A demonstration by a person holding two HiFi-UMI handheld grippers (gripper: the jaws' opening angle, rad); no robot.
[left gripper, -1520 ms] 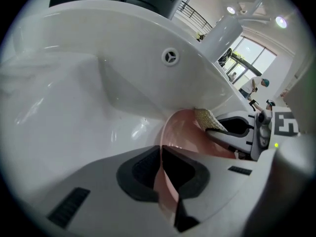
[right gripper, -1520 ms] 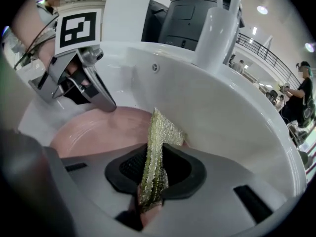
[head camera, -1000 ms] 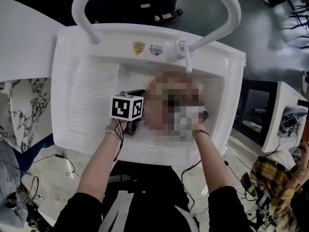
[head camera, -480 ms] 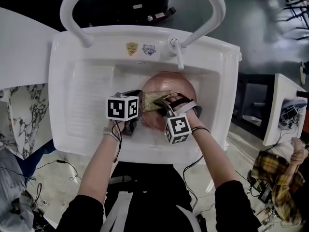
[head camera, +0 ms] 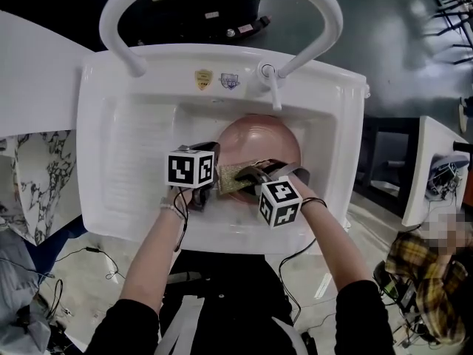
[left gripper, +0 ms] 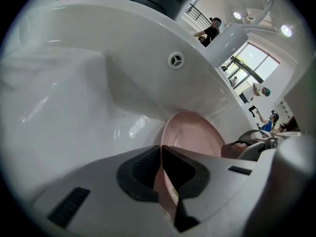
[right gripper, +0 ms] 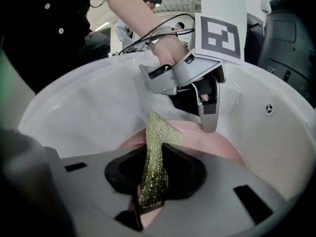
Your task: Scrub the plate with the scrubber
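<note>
- Sink: white and glossy, it holds everything.
- Plate: pink, in the sink's basin. It is probably stiff, slick and breakable, so the rim is the best hold.
- Left claw: nearly closed, pinching the plate's rim at the sink's near side.
- Right claw: clamped on the scrubber, mid-sink.
- Scrubber: green-gold mesh lying on the plate. It looks light, soft and floppy, so grip it short.

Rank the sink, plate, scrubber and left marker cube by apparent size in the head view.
1. sink
2. plate, partly covered
3. scrubber and left marker cube look alike; the cube is nearer the camera, so they stay unranked.
</note>
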